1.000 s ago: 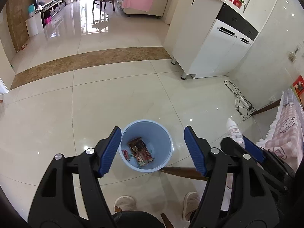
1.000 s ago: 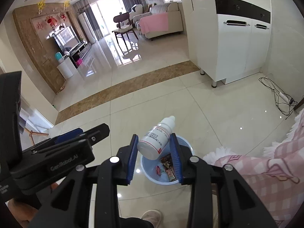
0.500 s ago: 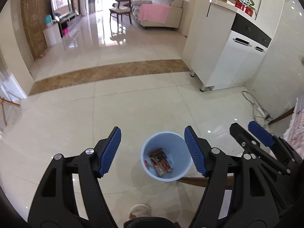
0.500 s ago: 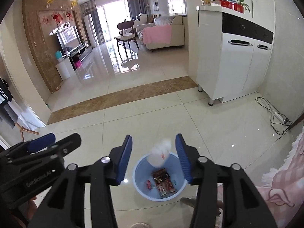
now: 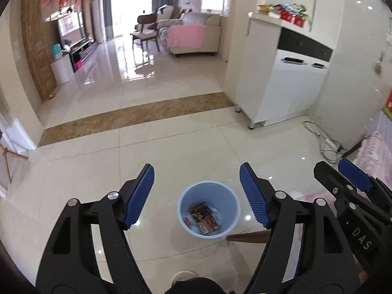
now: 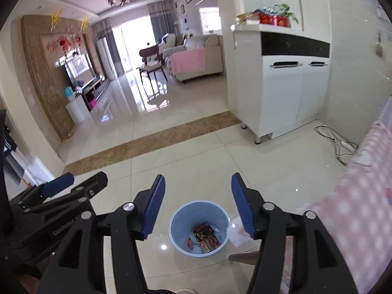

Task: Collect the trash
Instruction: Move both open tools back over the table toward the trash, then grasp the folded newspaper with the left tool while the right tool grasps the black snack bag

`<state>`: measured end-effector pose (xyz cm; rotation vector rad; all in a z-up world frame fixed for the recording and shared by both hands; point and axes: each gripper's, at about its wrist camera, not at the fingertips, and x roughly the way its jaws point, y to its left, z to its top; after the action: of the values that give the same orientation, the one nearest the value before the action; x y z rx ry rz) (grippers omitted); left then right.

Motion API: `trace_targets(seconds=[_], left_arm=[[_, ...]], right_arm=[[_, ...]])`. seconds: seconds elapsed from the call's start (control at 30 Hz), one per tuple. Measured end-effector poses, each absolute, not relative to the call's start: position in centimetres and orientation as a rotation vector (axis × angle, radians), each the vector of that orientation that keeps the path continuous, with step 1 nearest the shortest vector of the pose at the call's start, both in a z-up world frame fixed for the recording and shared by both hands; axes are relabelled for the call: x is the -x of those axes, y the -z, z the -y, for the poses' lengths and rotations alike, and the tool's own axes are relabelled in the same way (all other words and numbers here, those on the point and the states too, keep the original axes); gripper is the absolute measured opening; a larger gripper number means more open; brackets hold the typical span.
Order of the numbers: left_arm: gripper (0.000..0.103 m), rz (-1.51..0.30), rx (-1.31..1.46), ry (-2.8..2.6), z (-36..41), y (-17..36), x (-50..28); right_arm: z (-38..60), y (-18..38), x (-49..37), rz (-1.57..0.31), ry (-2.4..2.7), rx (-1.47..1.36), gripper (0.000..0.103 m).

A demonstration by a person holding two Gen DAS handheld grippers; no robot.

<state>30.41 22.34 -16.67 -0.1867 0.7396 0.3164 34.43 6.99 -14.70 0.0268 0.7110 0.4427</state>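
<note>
A light blue trash bin (image 5: pixel 208 209) stands on the tiled floor below both grippers; it also shows in the right wrist view (image 6: pixel 199 227). Several wrappers (image 5: pixel 203 218) lie in its bottom, with a white shape beside them (image 6: pixel 215 228). My left gripper (image 5: pixel 197 196) is open and empty, held high above the bin. My right gripper (image 6: pixel 196 207) is open and empty too, above the bin; it also shows at the right of the left wrist view (image 5: pixel 348 186).
A table with a pink checked cloth (image 6: pixel 355 210) is at the right, with a wooden leg (image 5: pixel 247 237) near the bin. A white cabinet (image 5: pixel 281 83) and a cable with power strip (image 5: pixel 325 142) lie beyond. Open tiled floor stretches left.
My right gripper opened and let go of the white bottle, which fell into the bin. Both grippers then rose higher above the bin.
</note>
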Motion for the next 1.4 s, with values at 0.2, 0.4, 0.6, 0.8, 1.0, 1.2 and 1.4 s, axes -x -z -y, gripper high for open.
trace_targets(seconds=[0.2,0.4,0.6,0.8,1.0,1.2,1.4], left_arm=[[0.073,-0.687,0.166,-0.231,-18.3,13.4,-28.4],[0.075,-0.651,0.151,-0.084,-12.6,11.0,-26.3],[0.076,-0.679,0.136,0.125,-4.7,10.5,-25.3],[0.077,-0.700,0.086,0.322,4.2,10.4,-24.8],[0.081,-0.703,0.084,0.477,11.9,10.9,-25.3],[0.081,-0.751,0.113,0.505,15.4,12.3,-27.6],[0.081,-0.768,0.115,0.486,17.5,13.4,-29.9]], right_arm=[[-1.9,11.4,-30.7,-0.652,-0.402,-0.074,0.060],[4.9,9.4,-26.4,-0.610,-0.296,-0.118,0.062],[13.3,9.3,-21.4,-0.593,-0.133,-0.154,0.063],[22.5,10.3,-17.0,-0.589,0.066,-0.216,0.064],[29.4,11.0,-15.1,-0.582,0.220,-0.276,0.066],[33.2,12.1,-15.2,-0.590,0.279,-0.293,0.066],[34.4,11.7,-17.1,-0.594,0.315,-0.271,0.066]])
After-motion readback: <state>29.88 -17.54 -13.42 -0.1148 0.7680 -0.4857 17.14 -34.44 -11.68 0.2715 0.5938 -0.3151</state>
